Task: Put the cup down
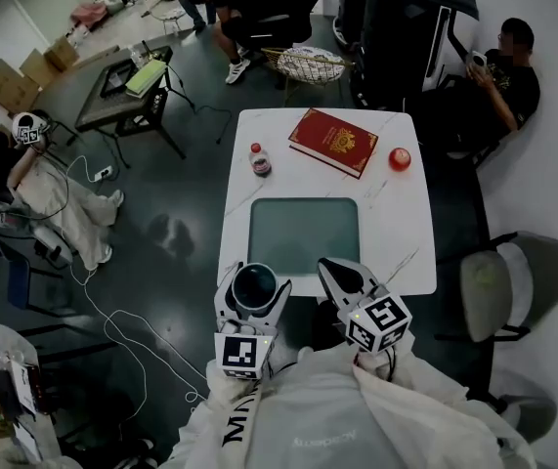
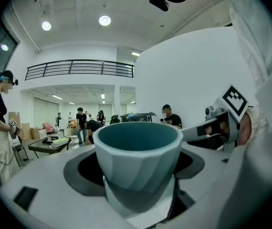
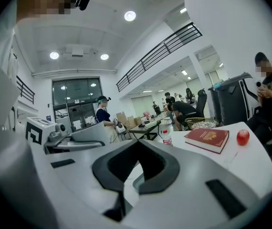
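Base of cup (image 2: 138,151) sunk out of sight between left gripper (image 1: 257,291) jaws. Beyond right gripper (image 1: 337,274), bottle (image 1: 259,161) label and book (image 1: 334,142) cover print too small to read; table (image 1: 396,242) near edge partly hidden under both grippers.

Your surroundings: floor (image 1: 171,262), dk grey, glossy. Table (image 1: 396,233), white, sq., in front of you. Chair (image 1: 533,272), grey, at its rt side. Low dk table (image 1: 103,101) far left, cardboard boxes (image 1: 10,81) beside it. Walls (image 2: 188,70) white. Mezzanine railing (image 2: 78,68), black. Ceiling lights (image 2: 105,20), round, lit. Glazed entrance (image 3: 76,99), dk frames.
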### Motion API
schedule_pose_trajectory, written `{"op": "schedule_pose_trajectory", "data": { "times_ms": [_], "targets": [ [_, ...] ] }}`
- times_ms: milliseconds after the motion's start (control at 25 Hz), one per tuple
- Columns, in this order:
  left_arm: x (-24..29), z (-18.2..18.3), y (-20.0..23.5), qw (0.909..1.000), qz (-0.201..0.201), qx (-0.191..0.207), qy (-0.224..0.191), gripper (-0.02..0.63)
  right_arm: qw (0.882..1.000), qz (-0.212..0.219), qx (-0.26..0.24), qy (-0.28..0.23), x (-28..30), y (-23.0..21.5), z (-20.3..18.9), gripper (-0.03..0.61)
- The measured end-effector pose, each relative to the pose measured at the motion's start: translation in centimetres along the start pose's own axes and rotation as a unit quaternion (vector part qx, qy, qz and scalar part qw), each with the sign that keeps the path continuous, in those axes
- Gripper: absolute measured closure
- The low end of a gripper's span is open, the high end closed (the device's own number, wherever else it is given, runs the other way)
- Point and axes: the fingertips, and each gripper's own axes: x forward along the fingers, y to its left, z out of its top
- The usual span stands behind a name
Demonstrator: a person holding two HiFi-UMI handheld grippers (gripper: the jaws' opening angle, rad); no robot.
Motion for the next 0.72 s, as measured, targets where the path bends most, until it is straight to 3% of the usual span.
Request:
{"op": "schedule_pose_trajectory", "data": {
  "times_ms": [720],
  "targets": [
    [8.4, -1.6, 4.6, 0.9994, 0.024, -0.023, 0.012, 0.216, 1.000, -0.001, -0.001, 0.014, 5.3, -6.2, 1.4, 0.574]
  ]
}}
